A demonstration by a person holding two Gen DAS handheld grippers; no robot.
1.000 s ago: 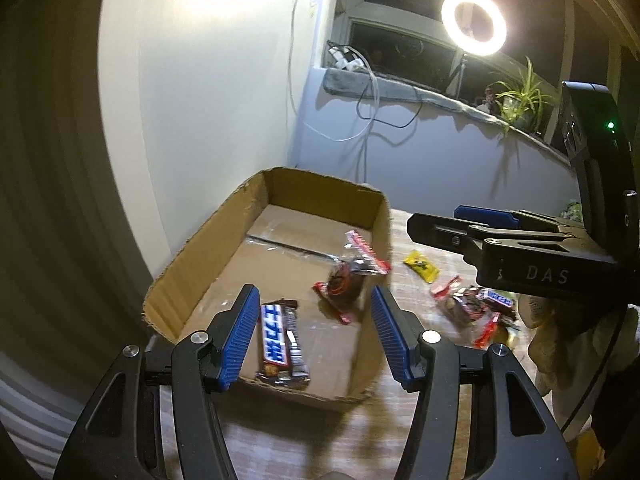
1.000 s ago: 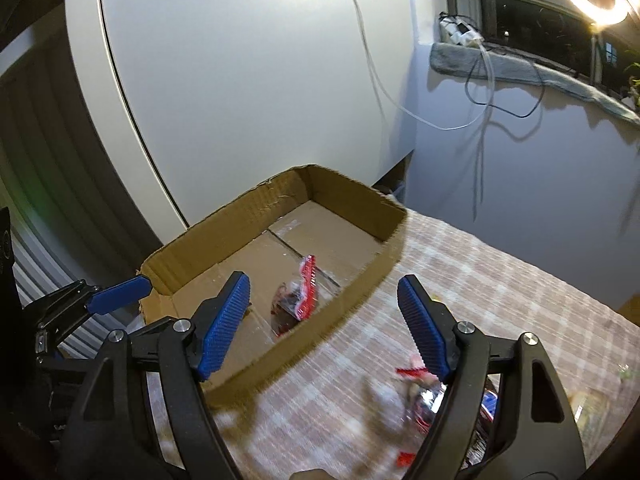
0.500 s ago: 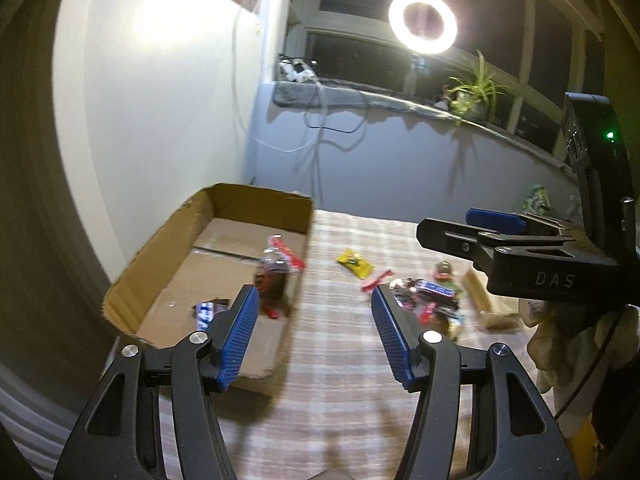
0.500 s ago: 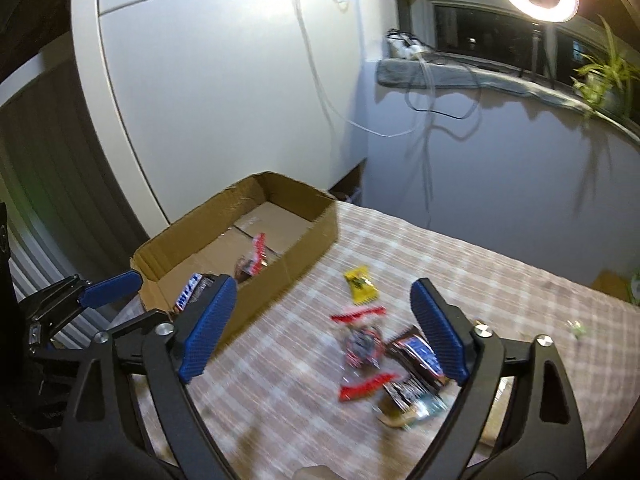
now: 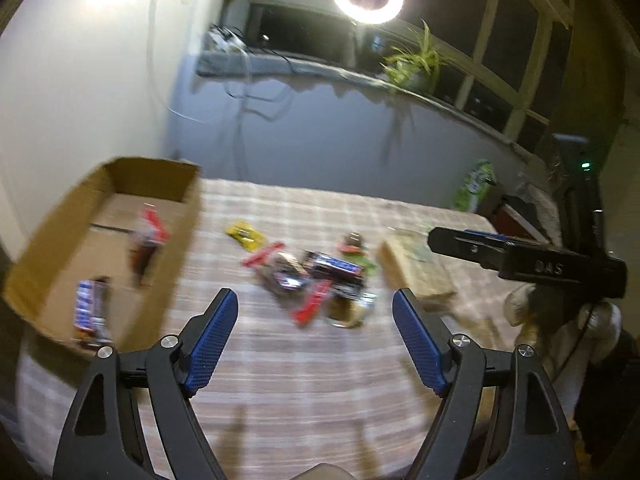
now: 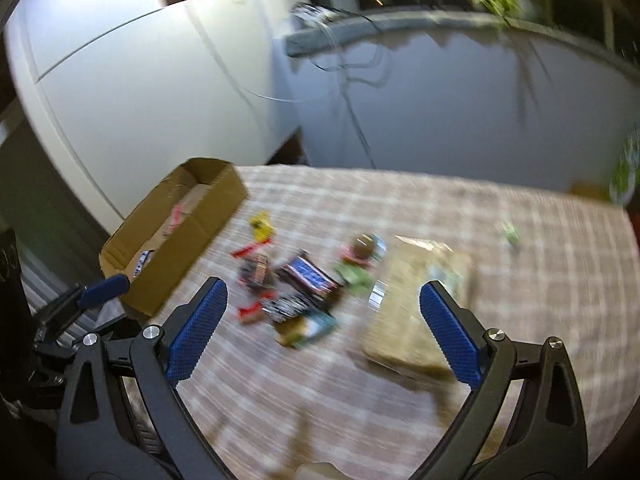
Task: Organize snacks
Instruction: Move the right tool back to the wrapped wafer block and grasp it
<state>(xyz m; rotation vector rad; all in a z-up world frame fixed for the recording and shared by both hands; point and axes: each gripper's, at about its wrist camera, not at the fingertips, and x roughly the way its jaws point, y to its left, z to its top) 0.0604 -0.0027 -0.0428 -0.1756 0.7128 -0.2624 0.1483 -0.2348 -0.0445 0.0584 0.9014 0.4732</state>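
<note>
Snacks partly put away, most still out on the table.

Left black claw with blue pads (image 5: 314, 340), nearest, is opening and has nothing between its pads; right black claw with blue pads (image 6: 322, 330) is spread wide and empty too. Past them, at about 12 o'clock on the checked tablecloth (image 5: 304, 384), lies the heap of shiny mixed snack packets (image 5: 312, 280), with a flat tan packet (image 5: 416, 272) at 1 o'clock. Farther off at 10 o'clock sits the brown cardboard box (image 5: 180, 248), already holding a blue-and-white bar (image 5: 90, 308) and a red-ended clear packet (image 5: 148, 236). The heap still needs moving.
</note>
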